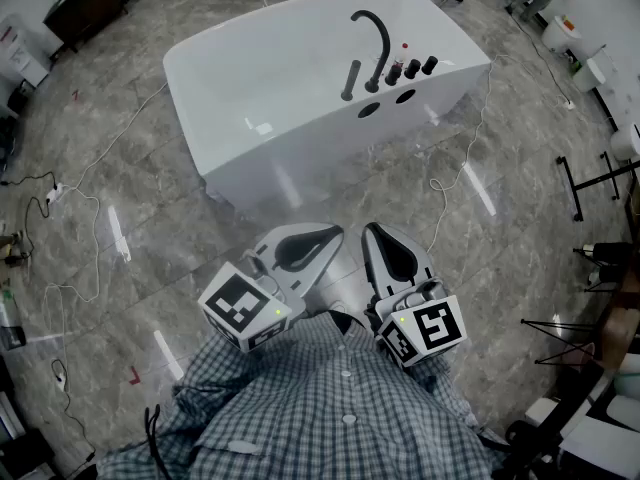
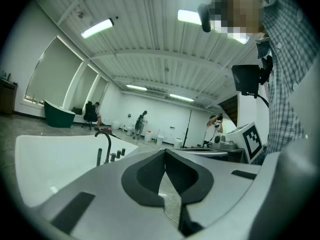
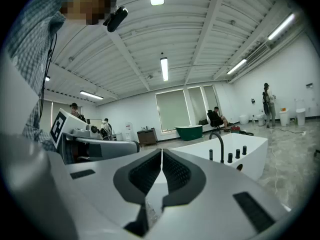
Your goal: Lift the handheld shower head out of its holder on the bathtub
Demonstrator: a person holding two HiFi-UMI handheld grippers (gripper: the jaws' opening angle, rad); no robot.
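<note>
Two shut claws, well short of tub (image 1: 300, 168)

Held level by the shirt (image 1: 330, 408) on the tub's near side, with left claw (image 1: 325, 236) closed on nothing and right claw (image 1: 380, 236) closed and empty too. Find handset (image 1: 350, 80) upright in its holder on the tub's rim, just beside spout (image 1: 377, 36). Step in to the tub first, open one claw wide before arriving, close squarely round the handset's stem, then draw straight up, likely without twisting.
</note>
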